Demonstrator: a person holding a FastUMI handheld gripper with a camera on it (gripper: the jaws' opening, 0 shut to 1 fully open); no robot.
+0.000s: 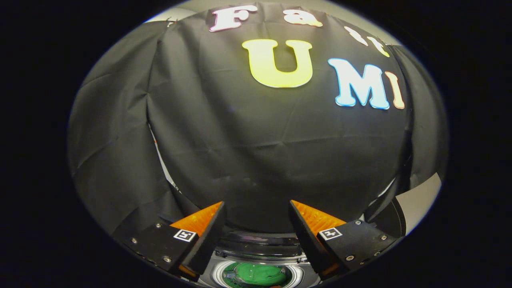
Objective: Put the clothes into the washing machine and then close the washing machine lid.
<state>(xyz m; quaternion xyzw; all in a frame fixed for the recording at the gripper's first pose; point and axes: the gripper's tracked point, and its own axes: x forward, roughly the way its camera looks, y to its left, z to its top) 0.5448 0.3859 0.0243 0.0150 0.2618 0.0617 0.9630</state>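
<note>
Gripper view: the gripper (258, 216) is looking mostly at the black booth wall (260, 160). The jaws are standing wide apart w/ nothing between them, so they're holding nothing. Down low, just under and between the fingers, the washing machine (256, 256) is showing its round top opening. Inside the opening, green clothes (258, 274) are sitting in the tub already. The dark lid (260, 242) seems to be standing up at the back of the opening, but that's a guess, it's hard to see.

So I think the clothes part is done & the lid part isn't done yet.

What could go wrong:
- The machine is sitting almost out of sight, way down low. The person is steering w/o seeing much, so the fingers could miss the lid or bump the rim.
- If a finger is pushing the lid from the wrong side, it could slip off and the lid won't tip down.
- If the lid is dropping fast it could slam, or pinch a bit of green cloth that's poking up.
- The jaws being so wide could catch on the rim on the way in.
</note>
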